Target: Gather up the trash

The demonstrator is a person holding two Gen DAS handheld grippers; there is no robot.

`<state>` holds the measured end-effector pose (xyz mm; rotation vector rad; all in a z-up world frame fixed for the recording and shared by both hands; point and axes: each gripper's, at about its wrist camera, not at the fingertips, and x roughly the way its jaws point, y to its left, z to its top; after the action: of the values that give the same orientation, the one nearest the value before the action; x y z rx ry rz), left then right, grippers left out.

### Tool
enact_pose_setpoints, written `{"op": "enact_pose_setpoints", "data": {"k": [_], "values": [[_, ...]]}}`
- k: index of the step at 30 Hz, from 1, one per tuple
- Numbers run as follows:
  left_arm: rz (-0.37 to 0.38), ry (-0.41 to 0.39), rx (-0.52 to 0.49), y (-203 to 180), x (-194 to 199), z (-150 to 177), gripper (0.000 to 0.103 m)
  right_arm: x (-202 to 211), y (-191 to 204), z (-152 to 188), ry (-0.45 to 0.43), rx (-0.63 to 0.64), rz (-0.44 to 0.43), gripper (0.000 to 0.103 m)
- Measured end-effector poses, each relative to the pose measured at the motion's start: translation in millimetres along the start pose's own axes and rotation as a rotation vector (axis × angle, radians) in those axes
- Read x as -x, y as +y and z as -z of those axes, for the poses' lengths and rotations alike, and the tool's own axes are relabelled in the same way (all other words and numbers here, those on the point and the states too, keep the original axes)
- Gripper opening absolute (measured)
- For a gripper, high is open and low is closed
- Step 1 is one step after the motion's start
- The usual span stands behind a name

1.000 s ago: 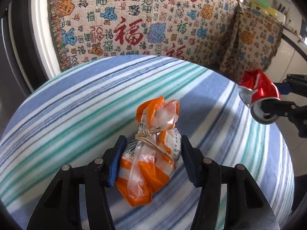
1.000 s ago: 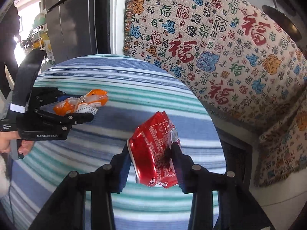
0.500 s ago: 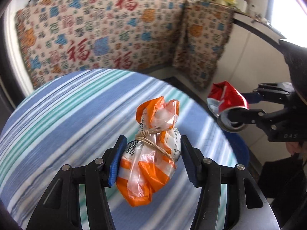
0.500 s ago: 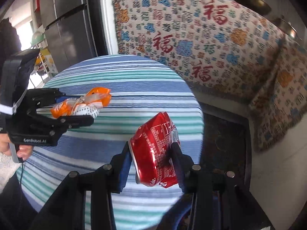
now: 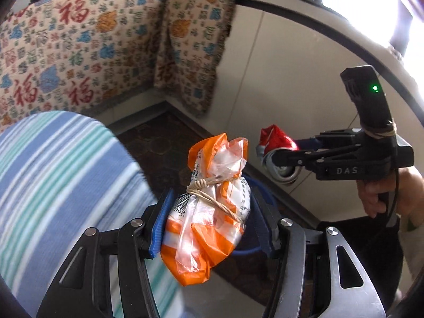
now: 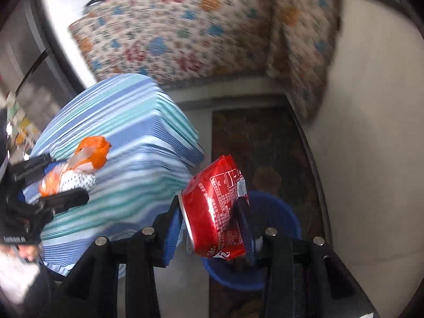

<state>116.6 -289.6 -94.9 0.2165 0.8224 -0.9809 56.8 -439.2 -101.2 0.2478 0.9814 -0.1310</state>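
An orange and white plastic bag (image 5: 209,212), tied with a rubber band, is squeezed between the blue pads of my left gripper (image 5: 212,220). A crushed red soda can (image 6: 217,212) is clamped in my right gripper (image 6: 209,225). Both are held in the air past the edge of the striped table (image 5: 53,175). A blue bin (image 6: 275,212) stands on the floor directly below the can; part of its rim (image 5: 261,193) shows behind the bag. In the left wrist view the right gripper (image 5: 278,153) holds the can (image 5: 275,136) to the right. The right wrist view shows the left gripper (image 6: 61,177) with the bag (image 6: 82,159) at the left.
A patterned blanket (image 5: 79,47) covers furniture behind the table. A dark patterned rug (image 6: 265,145) lies on the floor beside a white cabinet wall (image 5: 291,79). A person's hand (image 5: 381,193) grips the right tool's handle.
Both grippers have swung sideways off the striped table with the bag and the can still held. The floor rug and the blue bin have come into view beneath them.
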Motion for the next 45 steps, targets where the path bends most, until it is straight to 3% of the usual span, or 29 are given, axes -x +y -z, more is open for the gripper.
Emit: {"op": "enact_pose_setpoints", "data": {"k": [8, 11, 12, 14, 17, 19, 22, 23, 25, 30, 38, 45], "values": [[0.029, 0.082, 0.004, -35.0, -76.9, 12.0, 0.058, -37.1, -78.7, 35.2, 0.056, -0.228, -0.028, 0.042], [0.036, 0.104, 0.014, -41.2, -106.9, 20.1, 0.064, -49.9, -99.4, 49.5, 0.062, -0.281, -0.045, 0.046], [0.041, 0.115, 0.022, -39.2, -117.4, 22.2, 0.075, -55.9, -106.7, 52.5, 0.065, -0.3, -0.053, 0.05], [0.049, 0.136, 0.045, -36.3, -141.4, 26.6, 0.086, -65.2, -119.1, 57.7, 0.072, -0.329, -0.037, 0.075], [0.055, 0.156, 0.096, -32.9, -157.8, 32.2, 0.086, -66.5, -133.0, 64.6, 0.077, -0.35, 0.008, 0.075], [0.053, 0.126, 0.11, -32.6, -145.8, 32.6, 0.086, -50.4, -140.9, 68.6, 0.032, -0.371, 0.056, 0.075], [0.006, 0.055, 0.006, -39.3, -111.6, 32.0, 0.089, -19.3, -141.3, 70.7, -0.045, -0.402, 0.111, 0.076], [-0.006, 0.025, -0.031, -45.4, -95.9, 32.6, 0.094, -7.3, -138.6, 72.7, -0.069, -0.405, 0.123, 0.083], [-0.023, -0.006, -0.062, -51.8, -70.6, 32.9, 0.102, 14.7, -130.0, 80.7, -0.102, -0.405, 0.161, 0.089], [-0.094, 0.039, -0.028, -54.9, -19.1, 40.6, 0.103, 60.7, -93.9, 115.2, -0.149, -0.377, 0.22, 0.089], [-0.19, -0.068, -0.065, -61.4, 56.1, 61.2, 0.103, 107.4, -12.0, 165.5, -0.19, -0.261, 0.386, 0.09], [-0.214, -0.061, -0.065, -65.4, 79.4, 68.8, 0.103, 132.1, 20.3, 183.0, -0.218, -0.248, 0.422, 0.09]]}}
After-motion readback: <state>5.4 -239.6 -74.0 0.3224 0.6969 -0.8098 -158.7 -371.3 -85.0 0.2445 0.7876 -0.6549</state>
